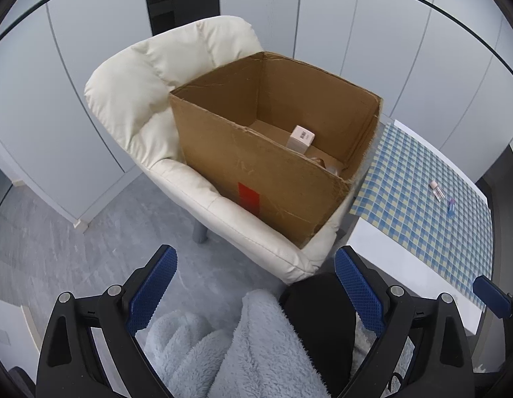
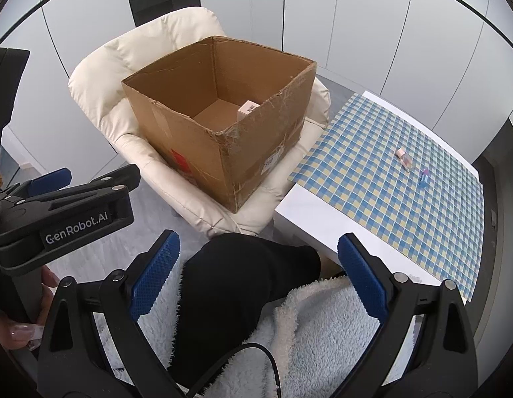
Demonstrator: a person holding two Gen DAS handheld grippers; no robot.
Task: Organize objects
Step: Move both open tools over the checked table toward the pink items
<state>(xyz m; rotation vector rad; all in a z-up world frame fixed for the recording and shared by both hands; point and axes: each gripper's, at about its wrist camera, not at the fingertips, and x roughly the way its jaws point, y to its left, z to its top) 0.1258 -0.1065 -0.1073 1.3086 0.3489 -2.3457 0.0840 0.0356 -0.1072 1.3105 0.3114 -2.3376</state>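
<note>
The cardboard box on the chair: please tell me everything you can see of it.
The cardboard box is brown, worn and creased, with ragged top edges and no flaps visible. It stands upright and open on the seat of the cream padded chair, beside the table. A red patch and tape remnants mark its outer walls. Inside lies a small white carton with a barcode.

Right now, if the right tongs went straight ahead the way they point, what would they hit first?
Probably the cardboard box on the cream chair; the open right tongs aim at its near corner, though depth is unclear.
</note>
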